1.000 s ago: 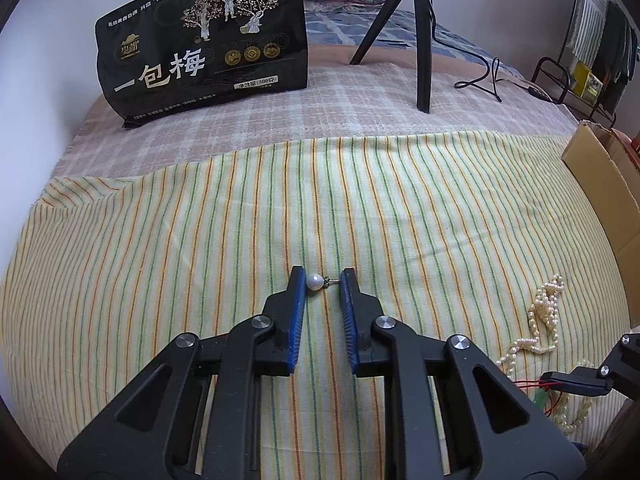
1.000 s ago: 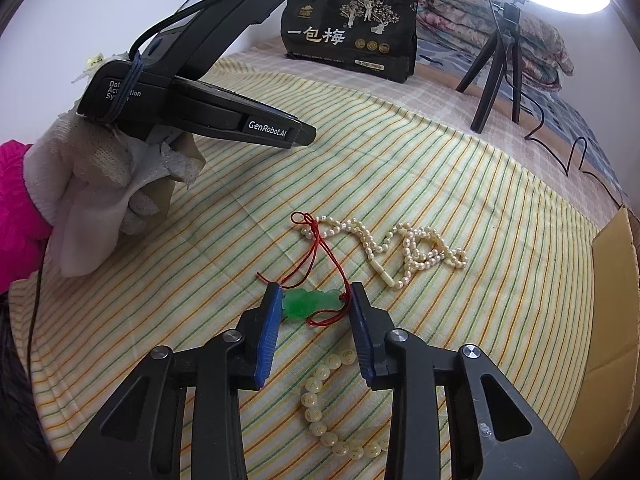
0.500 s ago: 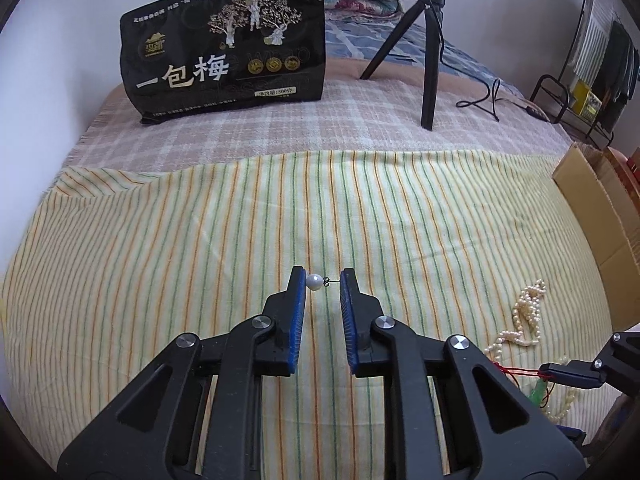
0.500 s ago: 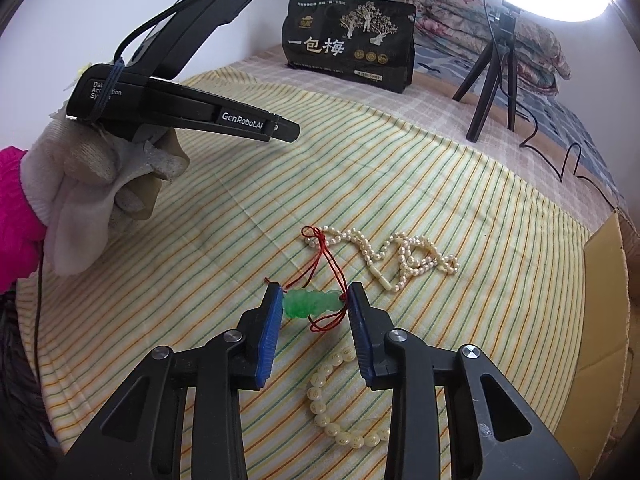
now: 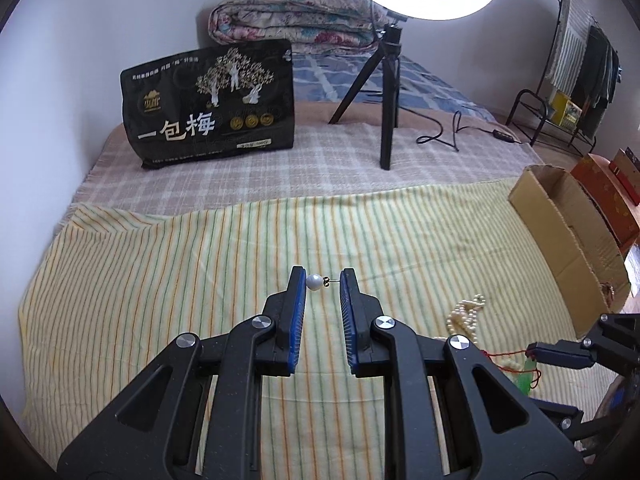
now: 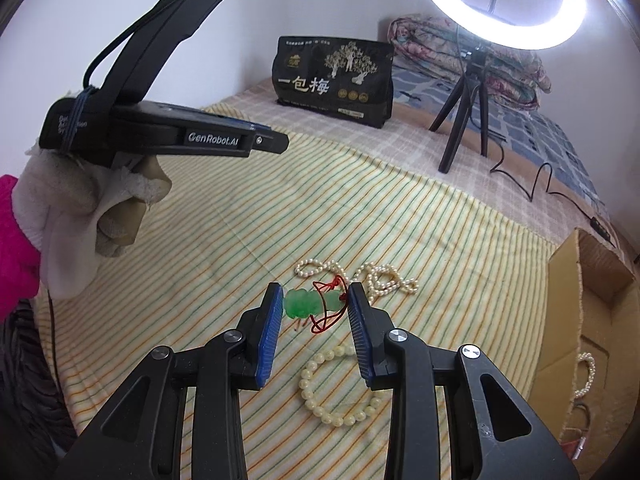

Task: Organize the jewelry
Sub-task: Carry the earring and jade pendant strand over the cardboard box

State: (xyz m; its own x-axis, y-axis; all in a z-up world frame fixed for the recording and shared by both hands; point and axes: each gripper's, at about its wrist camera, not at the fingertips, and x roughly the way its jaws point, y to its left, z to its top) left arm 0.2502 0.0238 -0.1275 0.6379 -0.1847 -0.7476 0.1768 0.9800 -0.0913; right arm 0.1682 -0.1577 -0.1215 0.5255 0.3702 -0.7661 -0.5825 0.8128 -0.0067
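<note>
Both grippers, left gripper [image 5: 323,280] and right gripper [image 6: 316,300], are matte black plastic with blue ribbed fingers [image 6: 269,334] and silver round screws [image 6: 234,335]. White "GenRobot.AI" lettering marks the left unit's side. The hand [image 6: 76,216] wears a white knit glove; the sleeve [image 6: 14,240] is bright pink.

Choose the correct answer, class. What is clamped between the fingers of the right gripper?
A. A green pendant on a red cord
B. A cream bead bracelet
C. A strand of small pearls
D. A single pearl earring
A: in the right wrist view the right gripper pinches the green pendant end to end, its red cord looping below, while the bead bracelet and pearl strand lie on the striped cloth.
</note>
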